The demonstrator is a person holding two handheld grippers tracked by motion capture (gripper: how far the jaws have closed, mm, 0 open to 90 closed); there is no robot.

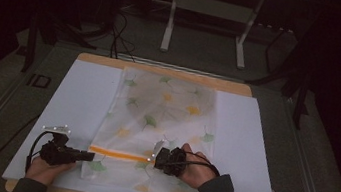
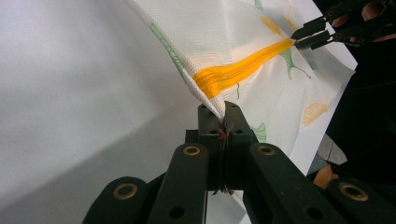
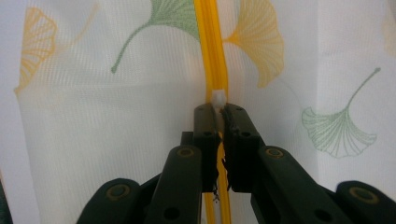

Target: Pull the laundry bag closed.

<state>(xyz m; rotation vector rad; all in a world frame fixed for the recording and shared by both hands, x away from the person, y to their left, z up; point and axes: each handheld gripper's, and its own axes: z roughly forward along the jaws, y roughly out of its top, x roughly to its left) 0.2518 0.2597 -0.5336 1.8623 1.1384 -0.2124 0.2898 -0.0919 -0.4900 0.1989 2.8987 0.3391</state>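
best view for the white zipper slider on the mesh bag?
Right gripper view: the small white zipper slider sits close-up at the right tongs on the orange zipper. High view and left gripper view: too small to make out.

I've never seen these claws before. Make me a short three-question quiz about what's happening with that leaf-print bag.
1. True or false: the left claw is shut on the bag at its edge.
2. What does the right claw pinch? A) a green leaf B) the white zipper pull C) the table
3. Fill in: the zipper is coloured ____.

Key: 1 true; 2 B; 3 orange.
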